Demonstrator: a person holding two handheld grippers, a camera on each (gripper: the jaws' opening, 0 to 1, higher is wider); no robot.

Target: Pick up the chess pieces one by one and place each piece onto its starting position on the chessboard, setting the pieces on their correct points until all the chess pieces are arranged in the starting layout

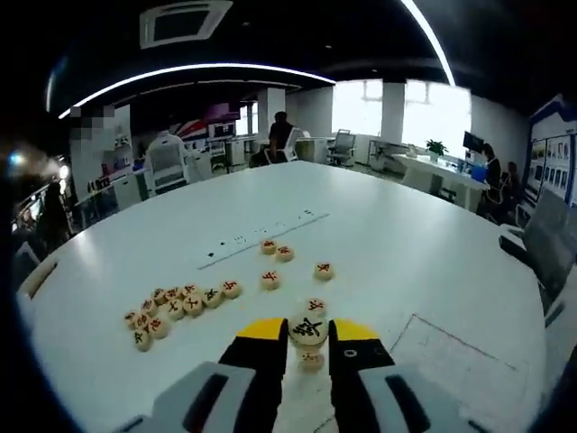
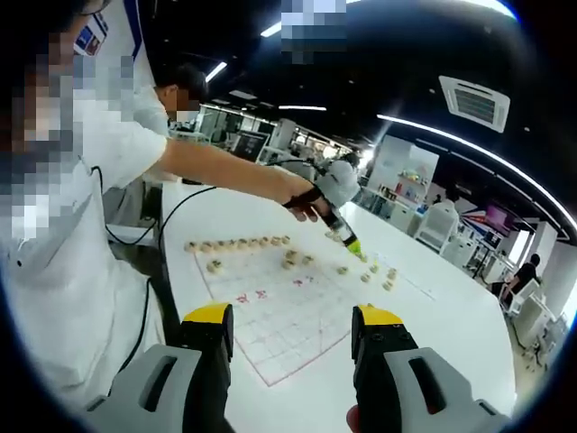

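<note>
Because each piece must be carried singly to its point, the left gripper (image 1: 307,347) has its yellow-tipped jaws clamped on one round pale wooden chess disc with a black character (image 1: 307,328), above the loose heap of red-marked wooden discs (image 1: 177,305) on the white round table (image 1: 397,244); the right gripper (image 2: 291,329) waits empty, jaws wide apart, and its view alone reveals the white paper chessboard sheet with red grid (image 2: 270,320), one row of discs lining its far edge

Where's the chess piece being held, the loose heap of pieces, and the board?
held chess piece (image 1: 307,329), left gripper view, its marked top face
heap of pieces (image 1: 177,305), left gripper view, middle of cluster
chessboard (image 2: 270,320), right gripper view, bare grid area
</note>
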